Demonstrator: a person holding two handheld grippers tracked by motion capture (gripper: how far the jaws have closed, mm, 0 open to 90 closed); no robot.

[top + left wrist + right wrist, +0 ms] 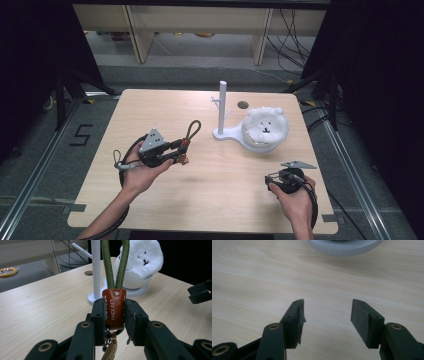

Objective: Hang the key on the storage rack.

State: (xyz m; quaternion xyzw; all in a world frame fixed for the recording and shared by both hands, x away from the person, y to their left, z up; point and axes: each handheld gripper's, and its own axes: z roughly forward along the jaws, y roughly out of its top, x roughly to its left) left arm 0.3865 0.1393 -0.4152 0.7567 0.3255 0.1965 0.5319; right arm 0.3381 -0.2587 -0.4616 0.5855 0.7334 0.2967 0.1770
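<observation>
A key strap with a green cord loop (115, 262) and a brown leather tab (114, 307) is clamped between the jaws of my left gripper (114, 312), which is shut on the tab. In the high view the left gripper (176, 149) hovers over the table's left half with the cord loop (193, 129) sticking out toward the white stand (223, 112). A metal clasp (111, 350) dangles under the tab. My right gripper (327, 315) stands open above bare wood; in the high view the right gripper (274, 179) sits near the front right.
A white post stand (96, 270) with side pegs rises from a round base at mid-table. Beside it a white bowl (262, 142) holds a fluffy white toy with a small face (265, 125). A dark round hole (243, 105) marks the tabletop behind them.
</observation>
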